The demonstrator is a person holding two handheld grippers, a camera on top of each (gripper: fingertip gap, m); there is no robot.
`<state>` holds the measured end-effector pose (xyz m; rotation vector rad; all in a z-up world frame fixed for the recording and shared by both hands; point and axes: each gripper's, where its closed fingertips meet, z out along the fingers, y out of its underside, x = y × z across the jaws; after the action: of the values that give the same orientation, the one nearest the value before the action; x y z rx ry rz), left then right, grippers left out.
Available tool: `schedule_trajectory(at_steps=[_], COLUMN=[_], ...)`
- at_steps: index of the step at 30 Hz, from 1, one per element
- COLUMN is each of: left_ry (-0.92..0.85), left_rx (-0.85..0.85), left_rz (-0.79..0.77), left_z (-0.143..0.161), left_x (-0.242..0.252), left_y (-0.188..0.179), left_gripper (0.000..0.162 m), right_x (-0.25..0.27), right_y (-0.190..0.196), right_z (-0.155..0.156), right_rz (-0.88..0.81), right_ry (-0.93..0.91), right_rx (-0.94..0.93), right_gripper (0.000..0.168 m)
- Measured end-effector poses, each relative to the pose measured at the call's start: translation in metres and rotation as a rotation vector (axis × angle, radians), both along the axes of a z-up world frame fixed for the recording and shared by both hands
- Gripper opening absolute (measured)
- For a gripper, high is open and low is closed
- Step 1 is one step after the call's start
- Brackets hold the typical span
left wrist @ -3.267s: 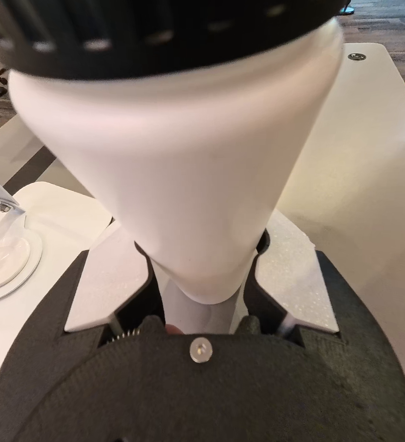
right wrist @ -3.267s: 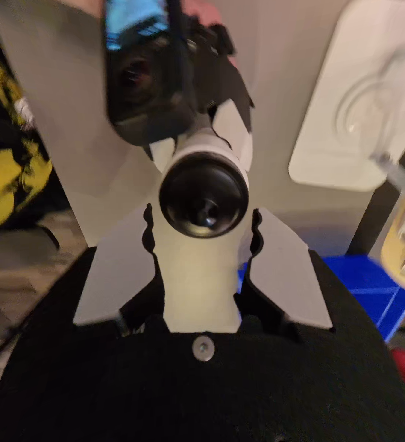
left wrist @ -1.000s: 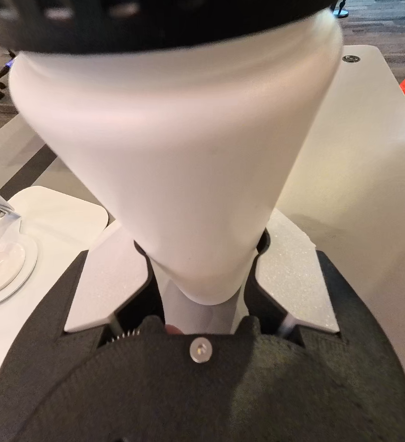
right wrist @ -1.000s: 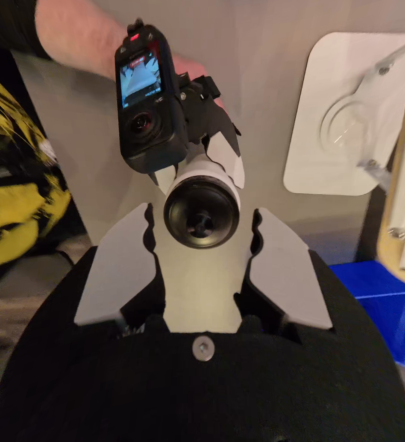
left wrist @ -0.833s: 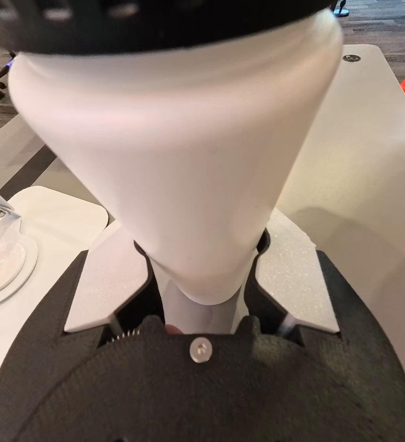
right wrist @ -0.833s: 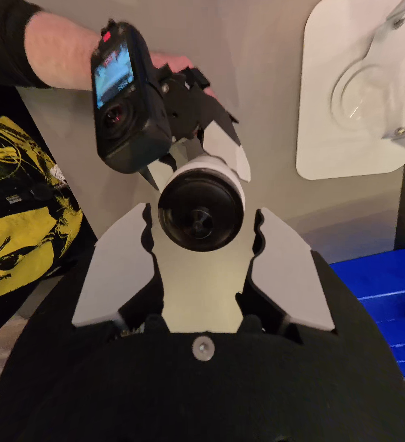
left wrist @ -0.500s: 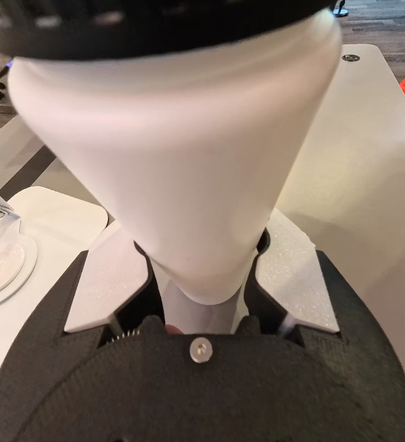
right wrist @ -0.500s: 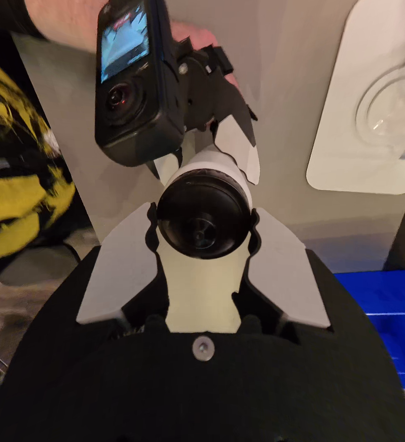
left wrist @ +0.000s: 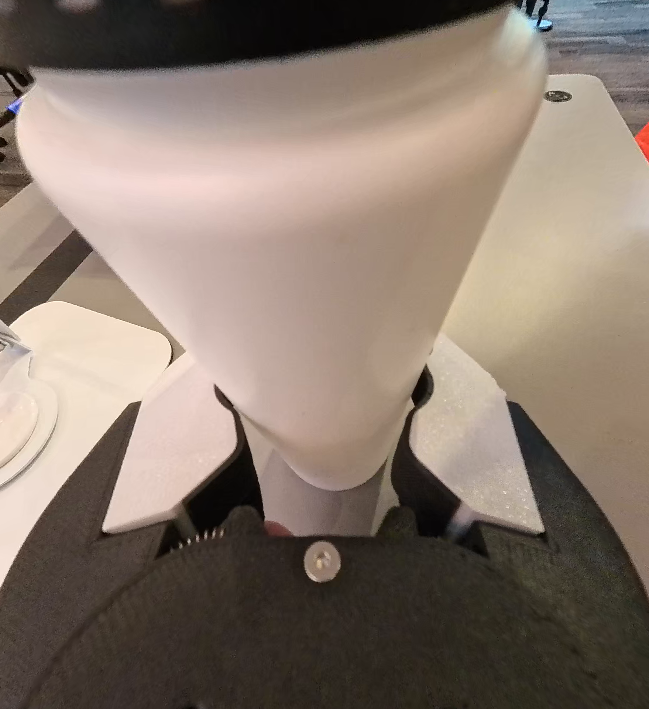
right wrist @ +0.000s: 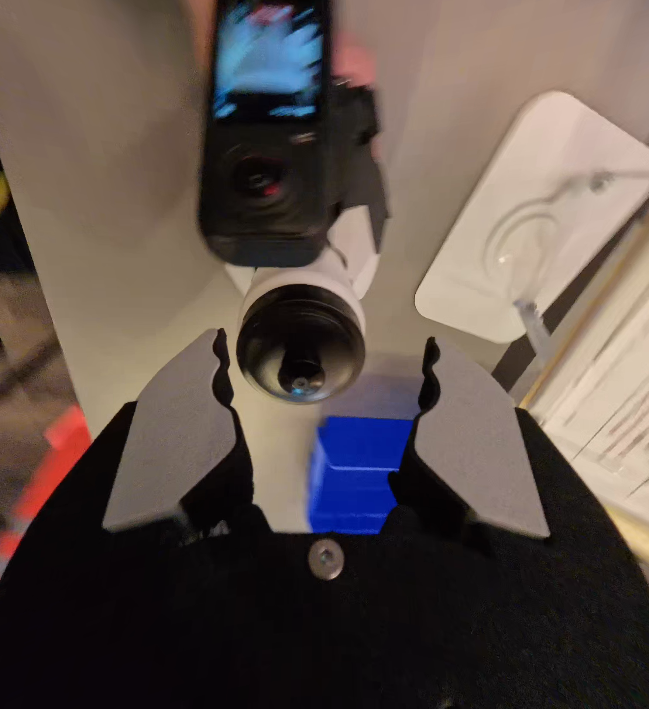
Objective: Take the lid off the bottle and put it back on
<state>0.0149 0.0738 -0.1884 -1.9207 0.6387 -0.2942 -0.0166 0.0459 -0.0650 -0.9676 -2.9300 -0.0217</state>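
A long pale bench point(left wrist: 568, 268) runs under everything, and held above it, not resting on it, is a white bottle point(left wrist: 284, 215) that fills most of the left wrist view. The left gripper point(left wrist: 321, 406) is clenched on the bottle's lower body, one white finger pressed to each side, likely so the body cannot turn while the cap is worked. The bottle's black lid point(right wrist: 300, 352) sits on its top and faces the right wrist camera almost end-on, which suggests the bottle is tilted toward the other tool so the cap can be reached head-on. The right gripper point(right wrist: 325, 368) has its fingers spread wide and grasps nothing; the lid lies just past their tips and a little toward the left finger, with a clear gap on either side. Judging by this, the lid is on and the fingers are lined up either to close on it or to back away. Toward the bench's far left edge lies a white plate with a clear plastic stand point(left wrist: 4, 387) on it. Below the bench's near edge, between the open fingers, a blue box point(right wrist: 353, 475) shows. The right wrist view is blurred
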Motion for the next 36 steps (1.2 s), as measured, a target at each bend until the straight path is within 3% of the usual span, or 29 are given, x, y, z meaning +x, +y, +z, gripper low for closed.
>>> schedule_trajectory(at_steps=[1, 2, 6, 13, 17, 22, 25, 26, 29, 36], left_ry=[-0.002, -0.003, 0.000, -0.003, 0.000, 0.015, 0.009, 0.006, -0.003, -0.002], left_rx=[0.001, 0.002, 0.001, -0.001, 0.000, 0.005, 0.005, 0.003, 0.002, 0.003], left_rz=[0.000, 0.000, 0.002, 0.004, 0.000, -0.004, -0.005, -0.004, -0.004, -0.003], left_z=[0.000, 0.000, 0.000, 0.000, 0.000, 0.000, 0.000, 0.000, 0.000, 0.000], left_x=[0.000, 0.000, 0.000, 0.000, 0.001, 0.003, 0.002, 0.002, 0.001, 0.002], left_y=[0.000, 0.000, 0.000, 0.000, 0.000, 0.000, 0.000, 0.000, -0.001, 0.000], left_gripper=[0.092, 0.092, 0.092, 0.092, 0.092, 0.092, 0.092, 0.092, 0.092, 0.092], right_x=[-0.001, 0.002, 0.008, 0.017, 0.020, 0.026, 0.025, 0.024, 0.012, 0.004], right_y=[-0.002, -0.004, 0.002, -0.001, 0.000, 0.006, 0.011, 0.011, 0.006, 0.002], right_z=[0.005, 0.007, 0.002, -0.020, -0.019, -0.018, -0.017, -0.018, -0.017, 0.003], right_rz=[-0.131, -0.242, -0.462, -0.453, -0.228, 0.341, 0.463, 0.462, 0.293, -0.392], right_ry=[0.029, 0.031, 0.054, -0.025, -0.063, -0.160, -0.212, -0.210, -0.107, 0.041], right_rx=[-0.067, -0.138, -0.217, -0.209, -0.158, 0.084, 0.235, 0.257, 0.212, -0.169], right_gripper=[0.100, 0.104, 0.085, 0.075, 0.075, 0.075, 0.075, 0.087, 0.119, 0.110])
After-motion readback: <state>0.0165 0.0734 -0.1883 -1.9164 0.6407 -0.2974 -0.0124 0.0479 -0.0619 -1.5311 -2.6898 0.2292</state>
